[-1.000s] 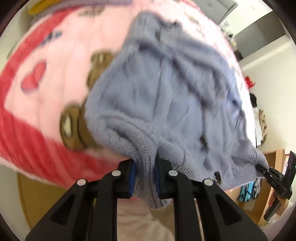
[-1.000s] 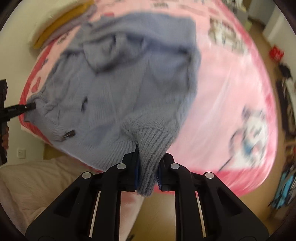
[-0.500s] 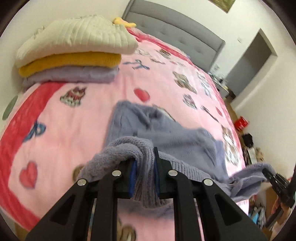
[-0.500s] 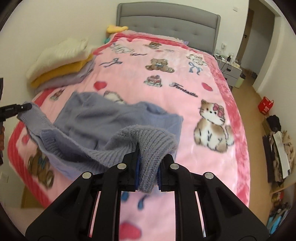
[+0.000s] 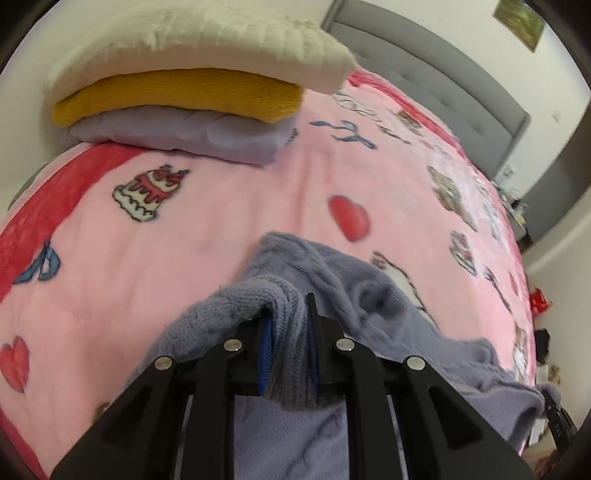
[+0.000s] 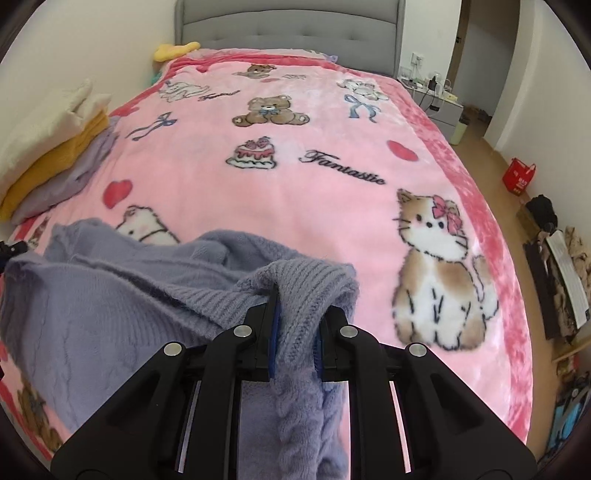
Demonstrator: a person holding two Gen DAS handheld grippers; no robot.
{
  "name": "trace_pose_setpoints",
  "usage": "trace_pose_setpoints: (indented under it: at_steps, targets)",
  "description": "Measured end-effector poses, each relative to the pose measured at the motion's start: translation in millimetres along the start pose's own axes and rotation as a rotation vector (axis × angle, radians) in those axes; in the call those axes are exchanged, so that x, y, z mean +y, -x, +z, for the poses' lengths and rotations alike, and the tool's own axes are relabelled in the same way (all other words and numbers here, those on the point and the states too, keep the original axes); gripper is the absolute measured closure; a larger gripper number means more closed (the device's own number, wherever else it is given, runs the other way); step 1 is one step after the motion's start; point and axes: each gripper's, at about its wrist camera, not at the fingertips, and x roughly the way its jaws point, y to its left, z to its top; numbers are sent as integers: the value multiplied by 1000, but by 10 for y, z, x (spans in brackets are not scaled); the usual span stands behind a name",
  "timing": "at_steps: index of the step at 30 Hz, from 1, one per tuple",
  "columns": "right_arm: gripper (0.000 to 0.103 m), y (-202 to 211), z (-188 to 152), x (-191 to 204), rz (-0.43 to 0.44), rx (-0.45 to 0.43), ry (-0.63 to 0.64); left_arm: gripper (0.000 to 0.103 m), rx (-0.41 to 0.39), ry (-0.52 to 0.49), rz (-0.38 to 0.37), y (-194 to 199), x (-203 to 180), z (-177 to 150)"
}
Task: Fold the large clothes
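Note:
A lavender-grey knit sweater (image 5: 373,302) lies bunched on the near part of a pink cartoon-print blanket (image 5: 229,206) on the bed. My left gripper (image 5: 288,317) is shut on one ribbed edge of it. My right gripper (image 6: 297,314) is shut on another ribbed edge of the sweater (image 6: 110,295), which sags between the two grippers. The right gripper's tip shows at the far right of the left wrist view (image 5: 554,413); the left gripper's tip shows at the left edge of the right wrist view (image 6: 11,247).
A stack of folded clothes, cream over yellow over lilac (image 5: 192,88), sits at the bed's left side (image 6: 55,147). A grey headboard (image 6: 288,22) is at the far end. A nightstand (image 6: 436,103), a red bag (image 6: 519,175) and clutter stand on the floor to the right.
Both grippers have carried the sweater's edge forward over the bed. The sweater, first spread wide below the cameras, now lies doubled and bunched close to the grippers.

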Motion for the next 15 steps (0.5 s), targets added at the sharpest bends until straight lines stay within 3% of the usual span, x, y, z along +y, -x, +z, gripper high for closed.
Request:
trace_pose_setpoints:
  at_steps: [5, 9, 12, 15]
  targets:
    - [89, -315, 9, 53, -32, 61, 10, 87, 48, -76, 77, -311, -80, -24]
    - [89, -652, -43, -6, -6, 148, -42, 87, 87, -131, 123, -514, -139, -52]
    - [87, -830, -69, -32, 16, 194, -54, 82, 121, -160, 135, -642, -167, -33]
    - [82, -959, -62, 49, 52, 261, 31, 74, 161, -216, 168, -766, -218, -5]
